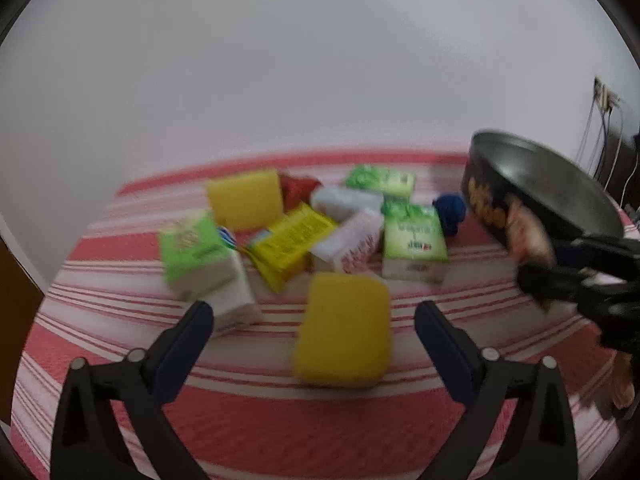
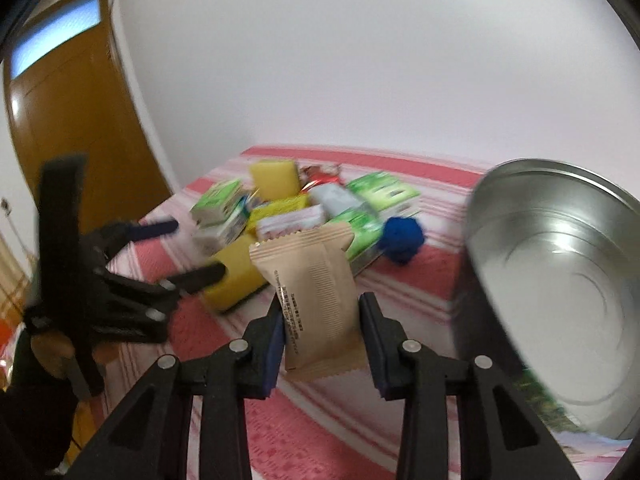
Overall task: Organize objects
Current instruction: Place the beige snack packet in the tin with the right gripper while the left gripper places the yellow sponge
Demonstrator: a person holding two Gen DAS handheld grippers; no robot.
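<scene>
The tan snack packet (image 2: 316, 300) stands upright between the right tongs (image 2: 322, 316), which are clamped on its lower half; its top crimp is free, above the pile. It sits lifted above the red-and-white striped cloth (image 2: 320, 432), just left of the open metal tin (image 2: 568, 312). Judgement: the packet is light, thin film, soft and crushable, a little slick; a hold across the flat body near the middle seems safest, since a crimped end could slip out.

The left tongs (image 1: 314, 320) stand wide apart with nothing between them, hovering just short of the near yellow sponge (image 1: 344, 332). Judgement: the sponge is light and squashy and should take a grip across its short sides.

Behind lie a second yellow sponge (image 1: 244, 198), green-and-white tissue packs (image 1: 414, 240), a yellow packet (image 1: 292, 246), a red wrapper (image 1: 298, 188) and a blue knotted ball (image 1: 450, 212), touching or overlapping.

Hard to read: both views are motion-blurred and print is illegible. Whether the cloth covers a bench or a bed cannot be told. The tin's base is cut off at the frame edge.
</scene>
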